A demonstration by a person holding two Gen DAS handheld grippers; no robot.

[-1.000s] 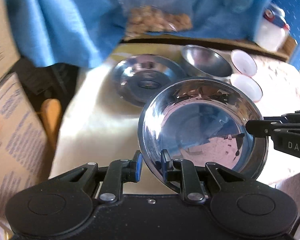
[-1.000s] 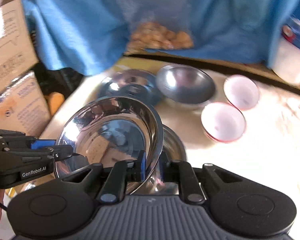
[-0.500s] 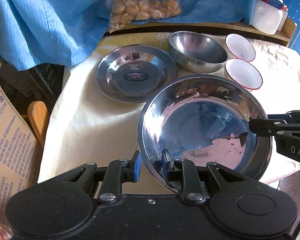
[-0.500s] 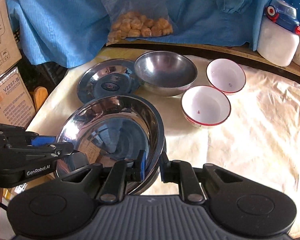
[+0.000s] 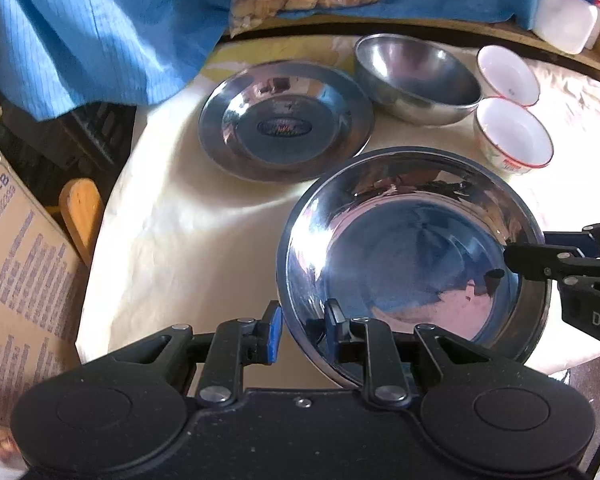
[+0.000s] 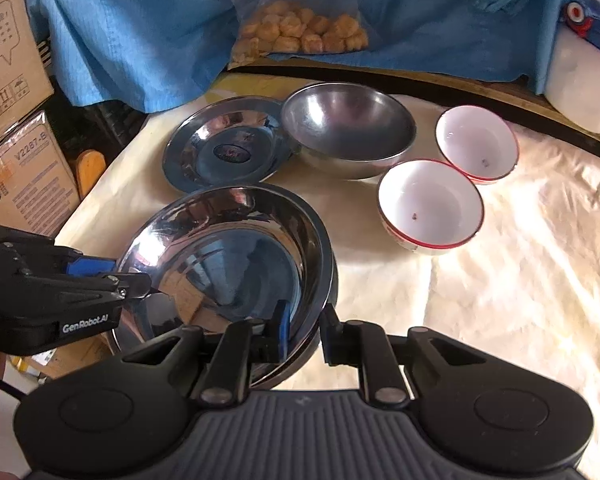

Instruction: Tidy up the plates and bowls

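The shiny steel plate [image 5: 412, 256] sits at the near left corner of the table, tilted, with what looks like a second steel dish nested directly beneath it; the exact count of stacked pieces cannot be told. The left gripper [image 5: 300, 330] is clamped on the plate's near rim, one blue-padded finger outside the wall and one inside. The right gripper [image 6: 302, 330] is clenched on the rim at the opposite side in the same manner, one finger inside, one outside. Each gripper appears in the other's view at the plate's edge.

Beyond the held plate, a flat steel plate [image 6: 228, 152] with a label at its centre lies on the cream table cover [image 6: 520, 272]. Just beside it, to the right, stands a deep steel bowl [image 6: 348, 128], its rim overlapping the flat plate's edge. Right of that are two white bowls with red rims: the nearer white bowl [image 6: 430, 204] and the farther white bowl [image 6: 476, 142], touching or nearly so.

Behind the table hangs a blue cloth [image 6: 140, 28], with a clear bag of snacks [image 6: 300, 34] resting against it. Cardboard boxes [image 6: 20, 168] stand left of the table.
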